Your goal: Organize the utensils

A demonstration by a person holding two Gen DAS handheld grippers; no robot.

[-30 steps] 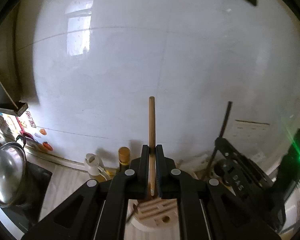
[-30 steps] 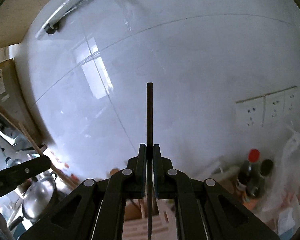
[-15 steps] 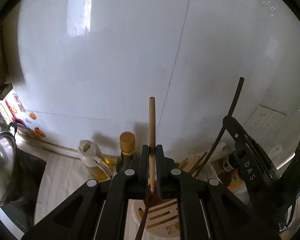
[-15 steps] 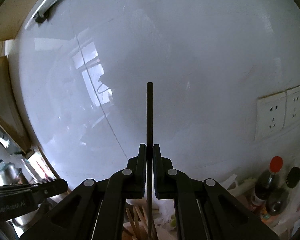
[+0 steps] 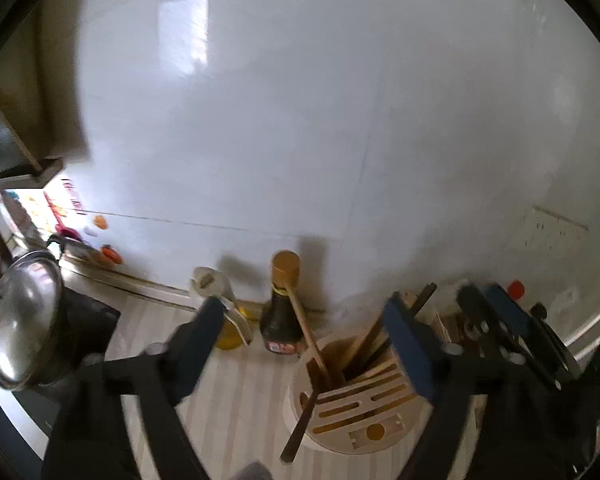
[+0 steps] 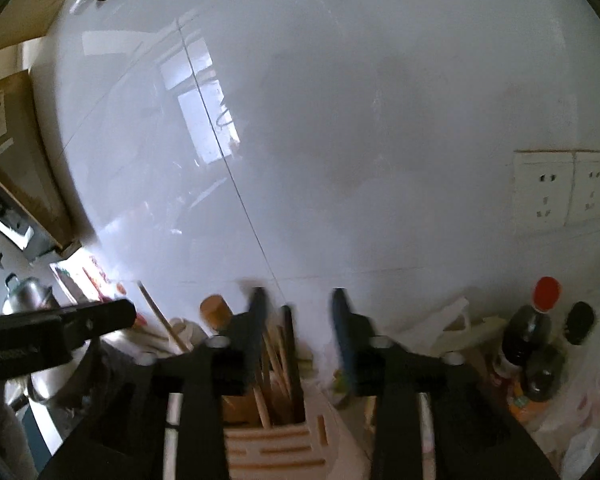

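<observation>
Both grippers are hanging over the wooden utensil holder (image 5: 352, 408) on the striped countertop (image 5: 236, 392), right up against the white tiled wall (image 5: 300, 120). Left gripper (image 5: 304, 340) has its jaws spreading apart and nothing is pinched between the pads: the light wooden chopstick (image 5: 306, 330) is sitting loose in the holder's open compartment, leaning back toward the soy sauce bottle (image 5: 282, 312). A darker stick (image 5: 300, 428) pokes out of the front of the holder at a slant too. From the right wrist view, the right gripper (image 6: 298, 328) is also opening, pads blurry, and the dark chopstick (image 6: 290, 344) stands between them in the holder's compartment with a few pale ones; I can't see either pad touching it. The left gripper's finger (image 6: 56, 330) cuts in from the left edge there. Other stuff around: an oil bottle (image 5: 228, 320) just beside the soy sauce, a steel pot with a lid (image 5: 24, 316) off to the left, wall sockets (image 6: 560, 188) on the right, and a red-capped bottle (image 6: 528, 328) next to a black-capped one (image 6: 578, 322).
</observation>
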